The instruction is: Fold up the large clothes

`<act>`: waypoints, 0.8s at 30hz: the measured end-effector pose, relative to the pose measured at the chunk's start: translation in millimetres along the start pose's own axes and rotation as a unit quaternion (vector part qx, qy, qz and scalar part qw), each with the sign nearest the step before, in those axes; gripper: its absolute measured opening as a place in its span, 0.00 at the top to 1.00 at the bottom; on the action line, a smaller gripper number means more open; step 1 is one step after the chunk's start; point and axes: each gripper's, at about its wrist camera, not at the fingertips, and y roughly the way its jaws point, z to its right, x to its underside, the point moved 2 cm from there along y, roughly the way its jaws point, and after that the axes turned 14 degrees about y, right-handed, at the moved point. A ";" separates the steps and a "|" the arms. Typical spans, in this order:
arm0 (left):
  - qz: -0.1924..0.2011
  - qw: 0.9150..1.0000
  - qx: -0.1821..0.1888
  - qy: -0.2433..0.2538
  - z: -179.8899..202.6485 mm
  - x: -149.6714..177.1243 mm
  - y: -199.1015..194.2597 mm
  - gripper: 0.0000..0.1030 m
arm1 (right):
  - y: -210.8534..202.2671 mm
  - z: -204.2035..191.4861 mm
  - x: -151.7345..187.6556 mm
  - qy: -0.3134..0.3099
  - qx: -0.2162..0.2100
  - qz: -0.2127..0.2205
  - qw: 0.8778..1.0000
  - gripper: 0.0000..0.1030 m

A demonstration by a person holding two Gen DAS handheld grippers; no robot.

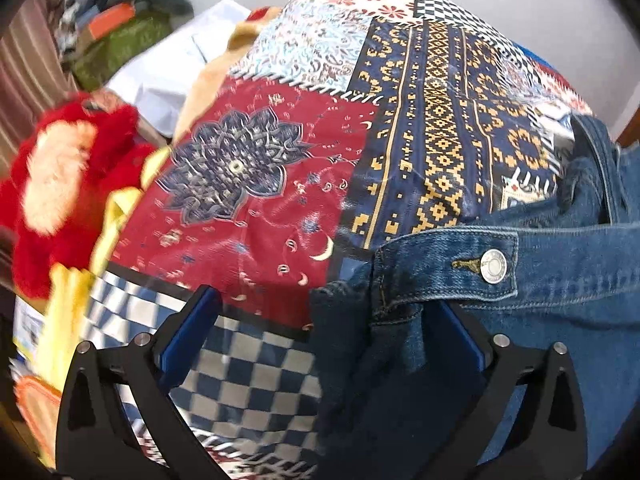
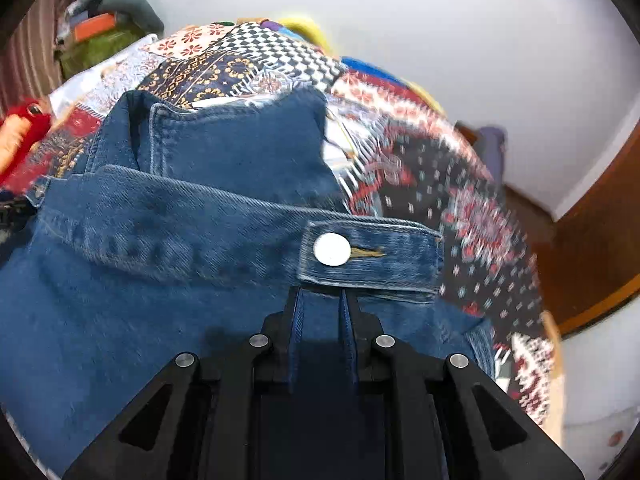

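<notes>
Denim jacket pinched between right fingers, beside spread left fingers

A patchwork quilt spreads under and ahead of the tongs; a red plush toy sits off to their left; a white sheet lies further ahead-left; beyond it, a blurred clothes pile; a white wall rises behind; a wooden door stands right.

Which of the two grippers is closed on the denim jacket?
The right gripper: its jaws pinch the denim jacket just below a buttoned tab. The left gripper stands wide open over the jacket's edge and the patchwork quilt.
</notes>
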 end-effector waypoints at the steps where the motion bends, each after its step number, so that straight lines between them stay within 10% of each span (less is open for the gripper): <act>1: 0.003 1.000 -0.010 0.011 1.1 0.2 -4.3 0.00 | -1.1 10.0 0.5 0.012 0.015 -0.005 1.000 0.87; 7: 0.009 0.998 -0.042 0.040 -2.7 4.4 -30.8 0.00 | -27.0 41.0 7.5 0.034 0.009 -0.027 0.999 0.87; 24: 0.133 0.988 0.050 0.056 24.6 37.4 -167.4 0.00 | -173.8 -46.7 22.3 -0.033 -0.138 0.091 0.986 0.87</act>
